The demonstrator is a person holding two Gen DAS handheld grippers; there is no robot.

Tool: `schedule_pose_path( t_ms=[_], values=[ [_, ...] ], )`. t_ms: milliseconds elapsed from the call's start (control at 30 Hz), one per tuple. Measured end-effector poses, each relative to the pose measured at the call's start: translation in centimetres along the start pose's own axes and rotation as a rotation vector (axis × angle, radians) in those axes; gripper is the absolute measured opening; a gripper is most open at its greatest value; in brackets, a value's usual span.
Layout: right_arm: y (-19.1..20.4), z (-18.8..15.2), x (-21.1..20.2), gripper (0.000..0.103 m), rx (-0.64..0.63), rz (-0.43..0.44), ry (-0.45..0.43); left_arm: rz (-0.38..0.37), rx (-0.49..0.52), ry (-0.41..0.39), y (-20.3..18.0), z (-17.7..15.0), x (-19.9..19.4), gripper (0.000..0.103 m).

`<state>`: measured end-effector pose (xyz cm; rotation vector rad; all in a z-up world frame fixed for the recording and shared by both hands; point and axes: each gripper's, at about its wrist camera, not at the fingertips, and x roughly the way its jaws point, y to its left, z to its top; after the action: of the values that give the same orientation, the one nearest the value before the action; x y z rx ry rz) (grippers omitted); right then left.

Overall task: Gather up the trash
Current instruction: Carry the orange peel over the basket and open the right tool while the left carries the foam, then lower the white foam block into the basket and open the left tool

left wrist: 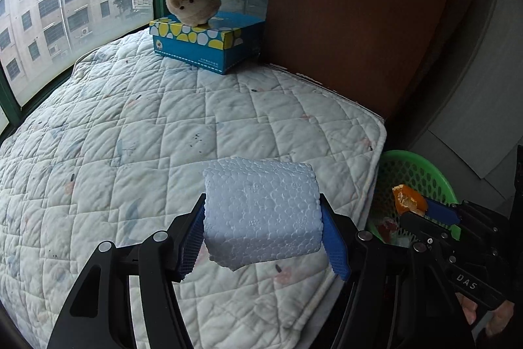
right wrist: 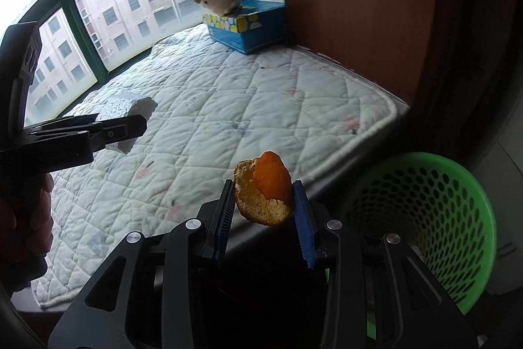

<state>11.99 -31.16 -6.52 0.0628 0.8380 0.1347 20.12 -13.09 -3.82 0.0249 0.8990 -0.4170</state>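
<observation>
My left gripper (left wrist: 263,219) is shut on a white styrofoam block (left wrist: 261,211) and holds it above the quilted mattress (left wrist: 130,136). The block also shows in the right wrist view (right wrist: 129,105), held by the left gripper (right wrist: 130,126). My right gripper (right wrist: 264,205) is shut on an orange peel (right wrist: 266,188) and holds it in the air just left of the green mesh basket (right wrist: 457,201). In the left wrist view the peel (left wrist: 408,200) and right gripper (left wrist: 415,211) hang over the basket (left wrist: 421,172), which holds some scraps.
A blue tissue box (left wrist: 202,44) with a plush toy (left wrist: 193,0) on top stands at the far corner of the mattress by the window (left wrist: 65,5). A brown wooden panel (left wrist: 353,5) rises behind the mattress. The basket sits on the floor beside the mattress edge.
</observation>
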Motion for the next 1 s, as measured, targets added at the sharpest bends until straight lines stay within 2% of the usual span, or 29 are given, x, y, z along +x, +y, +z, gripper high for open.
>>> schedule_pose_path(
  t_ms=[667,833,1000],
  values=[
    [-12.5,-4.6,-4.1,0.038,0.197,-0.209,0.015,-0.120,0.162,0.046,-12.1,0.2,3.3,0.062],
    [-14.3,-5.3,-4.7,0.054,0.235,-0.242,0.006,-0.137,0.182,0.057,-13.9,0.1,4.1,0.062],
    [-15.9,-5.8,-5.6,0.054,0.261,-0.252,-0.009,-0.154,0.200,0.065,-15.7,0.1,4.5,0.062]
  ],
)
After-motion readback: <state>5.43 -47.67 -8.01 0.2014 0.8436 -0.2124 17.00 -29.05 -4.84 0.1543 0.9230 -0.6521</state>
